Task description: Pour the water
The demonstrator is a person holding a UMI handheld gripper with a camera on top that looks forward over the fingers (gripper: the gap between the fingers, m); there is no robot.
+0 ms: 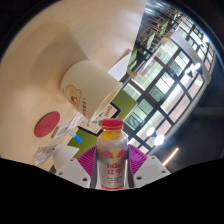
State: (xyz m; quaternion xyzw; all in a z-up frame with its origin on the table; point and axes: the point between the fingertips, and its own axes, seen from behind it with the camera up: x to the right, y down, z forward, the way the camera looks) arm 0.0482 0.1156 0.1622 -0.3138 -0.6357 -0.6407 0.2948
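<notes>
A: Item one, nearest to us: the bottle (113, 155), clear plastic, pink label, pink cap. It stands between the two fingers of the gripper (113, 172), and the pads (90, 158) press against it on both sides. We list the gripper as clamped on the bottle.

B: Agreed. Is the cap on?

A: We see it on, pink and rounded, at the top of the bottle. We cannot make out any water level inside.

B: Item two?

A: A white cup (88, 88), just beyond the bottle and above it in the view, lying at a slant to us with a small dark mark on its side. Beside it, a pink disc (46, 126) we cannot name with certainty, perhaps a lid or a coaster.

B: And the support?

A: A pale table (50, 50), tilted across the view. Behind it, a large window (165, 85) with dark bars.

B: Progress, then?

A: We judge the pickup done: the bottle is held and appears lifted clear of the table. The bottle runs straight along the fingers, and we see no stream and no water in the cup. With the cap on, nothing can leave the bottle. We enter the pouring itself as still to do, with the cup the likely receiver.
</notes>
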